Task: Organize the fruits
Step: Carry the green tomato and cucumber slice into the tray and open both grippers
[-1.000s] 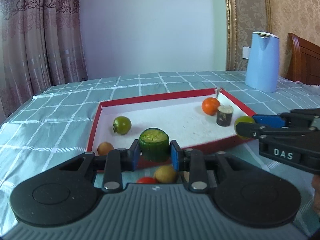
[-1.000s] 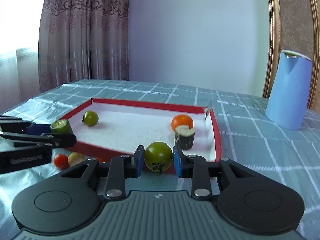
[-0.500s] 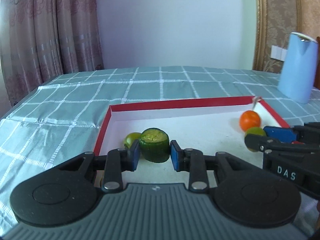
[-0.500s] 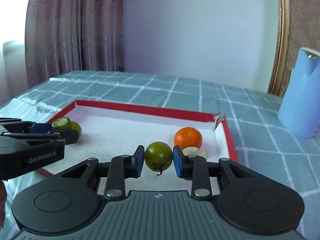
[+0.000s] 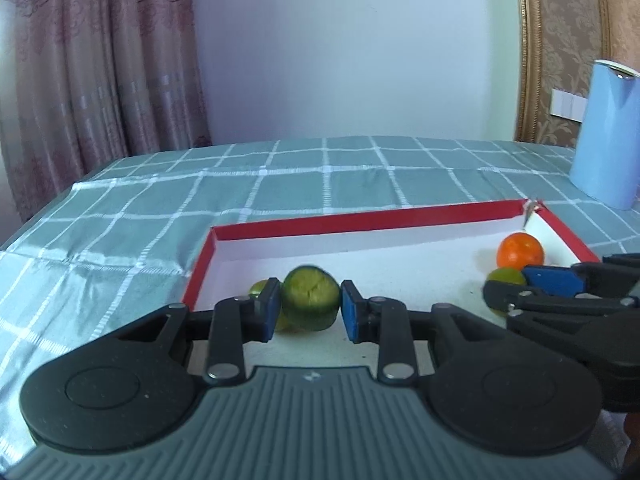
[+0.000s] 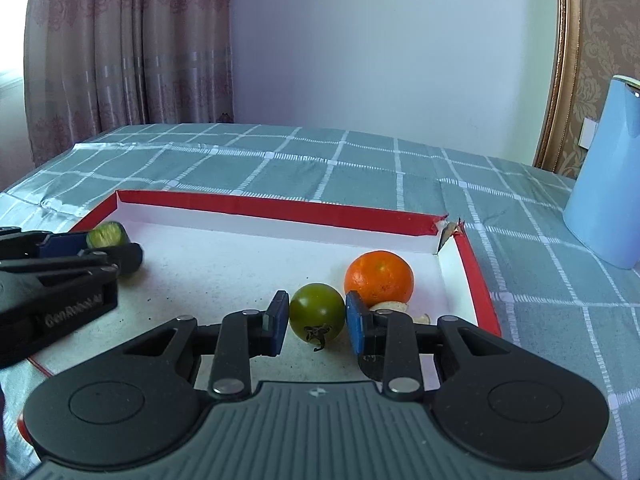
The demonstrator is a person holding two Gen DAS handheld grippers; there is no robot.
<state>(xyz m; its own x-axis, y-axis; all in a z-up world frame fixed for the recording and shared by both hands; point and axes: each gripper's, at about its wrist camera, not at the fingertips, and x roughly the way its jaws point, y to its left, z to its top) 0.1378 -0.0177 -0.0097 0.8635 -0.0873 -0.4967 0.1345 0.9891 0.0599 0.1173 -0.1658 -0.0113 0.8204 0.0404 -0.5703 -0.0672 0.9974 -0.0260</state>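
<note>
Left tool: parted around cut green fruit inside red tray, near left wall. Right tool: parted around green tomato beside orange. Both judged light, soft, roll-prone; best gripped at widest sides.

We see soft daylight entering through the curtain at left; fisheye bending warps both frames' edges, and the green fruit is smeared by motion blur.
</note>
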